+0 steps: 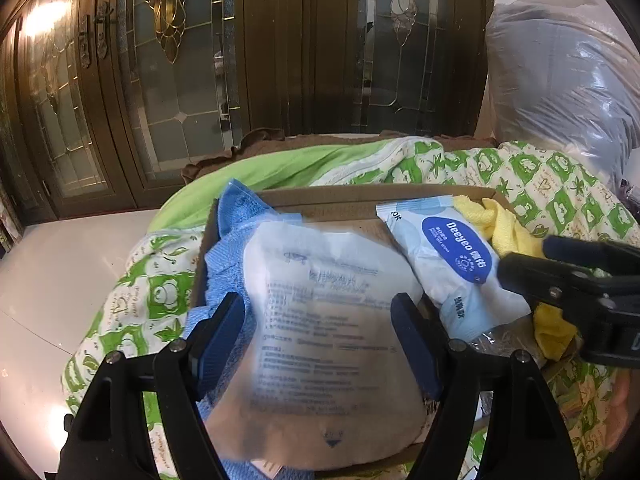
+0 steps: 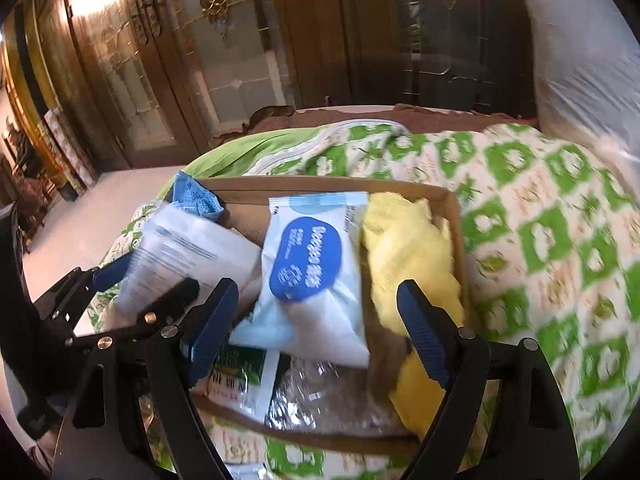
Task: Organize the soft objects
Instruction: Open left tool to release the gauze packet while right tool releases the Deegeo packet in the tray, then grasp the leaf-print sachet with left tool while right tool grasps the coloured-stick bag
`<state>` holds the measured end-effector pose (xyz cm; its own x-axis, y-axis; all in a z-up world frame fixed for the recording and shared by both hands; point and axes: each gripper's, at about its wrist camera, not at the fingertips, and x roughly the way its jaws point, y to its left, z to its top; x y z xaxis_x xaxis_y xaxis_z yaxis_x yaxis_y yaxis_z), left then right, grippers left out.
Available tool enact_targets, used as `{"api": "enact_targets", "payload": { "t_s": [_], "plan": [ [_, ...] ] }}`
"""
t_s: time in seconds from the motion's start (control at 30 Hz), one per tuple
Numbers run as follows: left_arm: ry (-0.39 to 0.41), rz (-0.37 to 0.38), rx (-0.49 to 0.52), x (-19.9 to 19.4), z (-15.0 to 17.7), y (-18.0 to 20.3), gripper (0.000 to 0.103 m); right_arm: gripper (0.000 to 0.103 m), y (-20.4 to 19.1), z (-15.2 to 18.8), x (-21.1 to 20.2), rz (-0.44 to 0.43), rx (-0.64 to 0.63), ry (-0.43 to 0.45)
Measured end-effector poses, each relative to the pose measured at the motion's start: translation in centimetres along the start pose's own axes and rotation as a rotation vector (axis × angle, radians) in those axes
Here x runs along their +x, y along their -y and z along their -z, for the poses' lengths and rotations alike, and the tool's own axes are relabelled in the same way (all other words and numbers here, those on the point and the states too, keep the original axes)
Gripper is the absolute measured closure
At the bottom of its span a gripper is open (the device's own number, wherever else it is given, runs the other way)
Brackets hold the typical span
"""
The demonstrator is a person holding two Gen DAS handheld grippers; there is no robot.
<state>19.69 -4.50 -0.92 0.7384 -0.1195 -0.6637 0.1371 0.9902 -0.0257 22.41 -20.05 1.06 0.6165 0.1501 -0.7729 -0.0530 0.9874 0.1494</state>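
A cardboard tray (image 1: pixel 340 196) (image 2: pixel 320 186) lies on a green-patterned quilt. In it are a blue towel (image 1: pixel 232 236) (image 2: pixel 196 196), a white printed pouch (image 1: pixel 328 320) (image 2: pixel 180 256), a Deeyeo wipes pack (image 1: pixel 452 260) (image 2: pixel 312 280) and a yellow cloth (image 1: pixel 504 224) (image 2: pixel 408 256). My left gripper (image 1: pixel 320 328) is open, its fingers on either side of the white pouch. My right gripper (image 2: pixel 316 320) is open above the wipes pack; it also shows in the left wrist view (image 1: pixel 560 276).
A green-labelled packet (image 2: pixel 240 380) and clear crinkled plastic (image 2: pixel 320 400) lie at the tray's near end. A large plastic-wrapped bundle (image 1: pixel 560 80) stands at the right. A dark wooden glass-door cabinet (image 1: pixel 240 60) is behind. White floor (image 1: pixel 60 280) lies at the left.
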Motion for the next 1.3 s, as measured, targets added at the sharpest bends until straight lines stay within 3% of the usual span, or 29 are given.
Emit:
{"api": "enact_targets", "payload": {
  "t_s": [0.37,0.67,0.9,1.1,1.3],
  "plan": [
    [0.008,-0.022,-0.002,-3.9,1.7,0.0,0.027,0.021,3.8,6.2,-3.7,0.008,0.14,-0.067],
    [-0.045,-0.006,-0.036,-7.3,6.6,-0.4,0.027,0.021,6.4,11.1,-7.0,-0.007,0.193,-0.109],
    [-0.102,0.077,-0.062,-9.2,9.8,1.2,0.027,0.021,6.7,12.2,-6.6,-0.066,0.211,-0.145],
    [-0.19,0.214,0.062,-10.0,12.8,6.8,0.027,0.021,7.7,12.6,-6.3,-0.137,0.291,-0.162],
    [-0.219,0.275,0.156,-9.2,12.3,10.7,0.027,0.021,8.8,13.1,-5.4,-0.149,0.336,-0.221]
  ]
}}
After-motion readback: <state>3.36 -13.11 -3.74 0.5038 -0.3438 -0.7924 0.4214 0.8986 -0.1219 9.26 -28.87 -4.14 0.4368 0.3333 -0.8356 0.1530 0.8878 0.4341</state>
